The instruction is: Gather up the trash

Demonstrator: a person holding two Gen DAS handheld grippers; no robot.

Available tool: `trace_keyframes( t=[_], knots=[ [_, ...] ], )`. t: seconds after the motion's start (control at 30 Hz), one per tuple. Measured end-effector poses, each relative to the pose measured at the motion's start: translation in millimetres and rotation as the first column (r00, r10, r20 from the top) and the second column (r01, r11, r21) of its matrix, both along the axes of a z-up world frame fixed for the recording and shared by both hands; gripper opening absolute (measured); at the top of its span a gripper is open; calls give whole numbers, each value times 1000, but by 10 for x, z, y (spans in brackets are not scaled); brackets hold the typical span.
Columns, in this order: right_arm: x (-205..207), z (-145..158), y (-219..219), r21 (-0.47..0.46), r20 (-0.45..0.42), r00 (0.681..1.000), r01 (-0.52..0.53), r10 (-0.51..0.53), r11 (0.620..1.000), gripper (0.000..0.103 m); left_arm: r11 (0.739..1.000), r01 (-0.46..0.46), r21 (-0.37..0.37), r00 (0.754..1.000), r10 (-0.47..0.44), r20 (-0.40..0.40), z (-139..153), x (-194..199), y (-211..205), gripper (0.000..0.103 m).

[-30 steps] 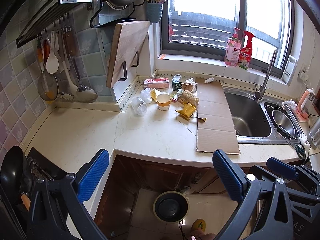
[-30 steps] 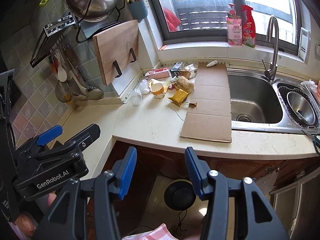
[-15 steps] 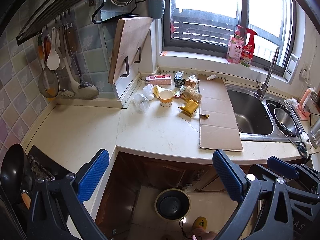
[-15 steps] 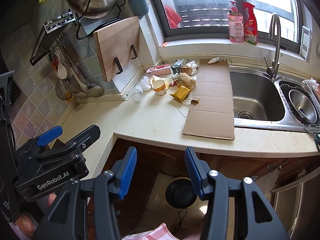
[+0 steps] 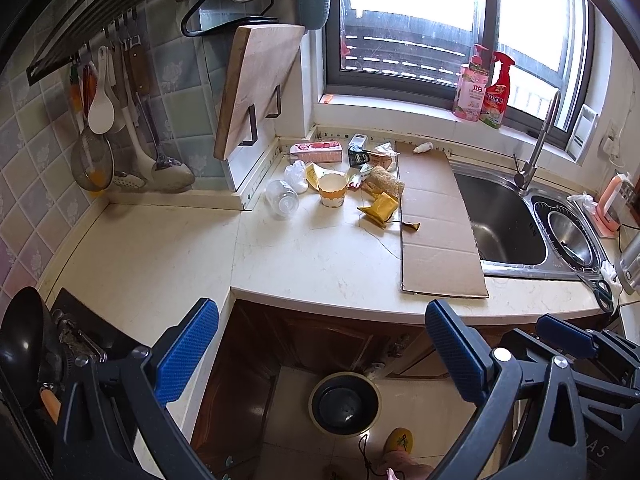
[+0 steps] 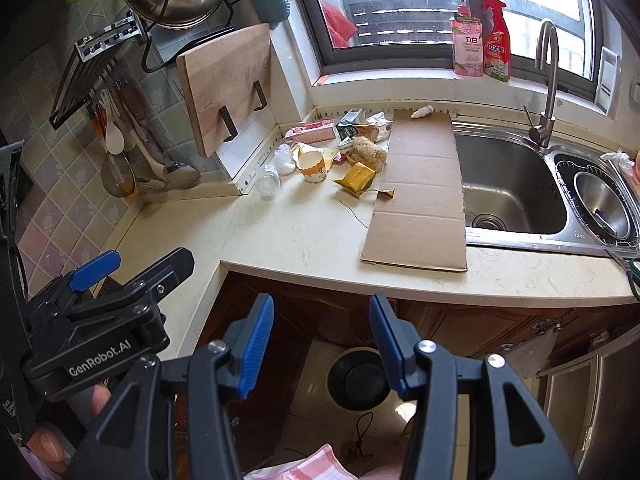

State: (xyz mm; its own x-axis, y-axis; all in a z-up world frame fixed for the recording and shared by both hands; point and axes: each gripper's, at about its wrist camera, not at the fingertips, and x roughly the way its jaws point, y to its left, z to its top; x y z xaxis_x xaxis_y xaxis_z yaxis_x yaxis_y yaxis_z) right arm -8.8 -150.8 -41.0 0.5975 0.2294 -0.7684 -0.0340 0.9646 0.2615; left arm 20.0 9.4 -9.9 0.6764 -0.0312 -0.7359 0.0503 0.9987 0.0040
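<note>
Trash lies heaped at the back of the counter near the window: a paper cup (image 5: 332,194) (image 6: 313,166), a yellow wrapper (image 5: 380,208) (image 6: 357,178), a clear plastic bottle (image 5: 282,199) (image 6: 267,182), a pink carton (image 5: 316,152) (image 6: 310,132) and a flat cardboard sheet (image 5: 436,224) (image 6: 420,192). A dark bin (image 5: 345,404) (image 6: 360,378) stands on the floor under the counter. My left gripper (image 5: 322,354) and my right gripper (image 6: 320,346) both hang open over the floor in front of the counter edge, far from the trash, with nothing between their fingers.
A steel sink (image 5: 504,224) with a tap lies right of the cardboard. A cutting board (image 5: 256,88) leans on the wall; utensils hang left of it. A black wok (image 5: 20,344) sits on the stove at lower left. Scissors (image 5: 602,294) lie by the sink.
Both views have tilted slightly, so the counter and trash sit a little lower in frame. The grippers' openings are unchanged.
</note>
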Motion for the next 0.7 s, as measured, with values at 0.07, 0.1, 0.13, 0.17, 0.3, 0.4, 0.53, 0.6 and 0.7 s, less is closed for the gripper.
trace_keyframes(
  t=[0.07,0.1,0.13,0.17,0.3,0.4,0.53,0.6,0.7],
  knots=[
    [1,5,16,-6,0,1000,3,-3,1000,51,1000,0,-6,1000,0,-2,-8,20,24,102],
    [0,3,22,-10,0,1000,4,-4,1000,51,1000,0,-7,1000,-1,-5,-12,24,26,102],
    [2,1,29,-14,-1,1000,4,-4,1000,51,1000,2,-8,1000,-2,-9,-17,33,34,102],
    [6,0,40,-17,-3,1000,4,-4,1000,51,1000,4,-8,1000,-4,-10,-23,41,42,102],
    [27,-12,80,-30,-7,1000,1,-1,1000,51,1000,3,-7,1000,-3,-12,-47,71,81,102],
    [55,-23,108,-35,-10,1000,1,-1,999,51,1000,0,-15,1000,0,-20,-74,99,124,102],
    [86,-3,142,-41,-4,1000,4,-4,999,51,1000,-5,-17,1000,4,-21,-73,139,179,102],
    [104,41,146,-48,4,1000,6,-5,999,51,1000,-6,-24,1000,6,-15,-52,164,211,102],
    [141,133,135,-73,22,1000,11,-10,997,51,999,-10,-39,1000,10,-4,-30,213,256,102]
  ],
)
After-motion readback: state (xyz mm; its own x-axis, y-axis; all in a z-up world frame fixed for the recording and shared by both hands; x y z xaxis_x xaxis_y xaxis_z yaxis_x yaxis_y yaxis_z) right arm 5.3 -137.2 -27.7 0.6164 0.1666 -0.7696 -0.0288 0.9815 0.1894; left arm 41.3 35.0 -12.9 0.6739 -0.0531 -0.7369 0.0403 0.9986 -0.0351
